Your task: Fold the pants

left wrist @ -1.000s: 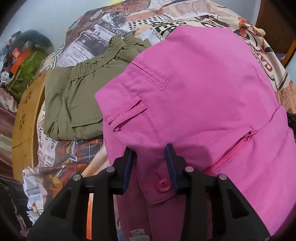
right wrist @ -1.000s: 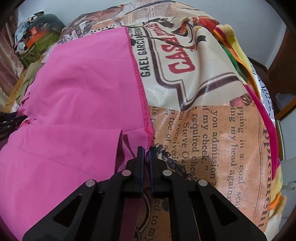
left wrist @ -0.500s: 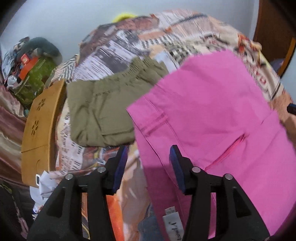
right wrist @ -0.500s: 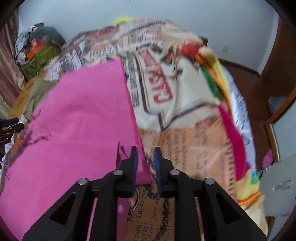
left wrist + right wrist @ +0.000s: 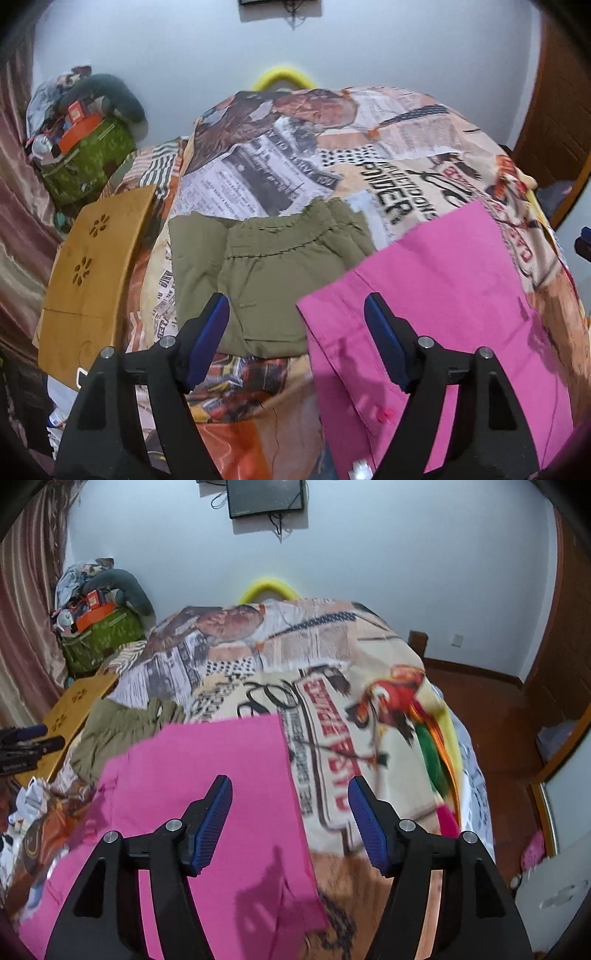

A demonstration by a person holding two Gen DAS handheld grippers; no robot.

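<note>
Both wrist cameras look steeply down along their fingers from above a bed's printed cover [image 5: 280, 177]. The left view faces the folded olive shorts [image 5: 266, 266] and the pink pants [image 5: 443, 295]; the right view shares these, reaching further right to the wooden floor [image 5: 498, 716].

A bed [image 5: 295, 177] under a newspaper-print cover carries the clothes. Pink pants [image 5: 443, 295] lie flat on its near right part. Folded olive trousers [image 5: 266, 266] lie just left of them, and a wooden board [image 5: 92, 266] rests at the left edge.
</note>
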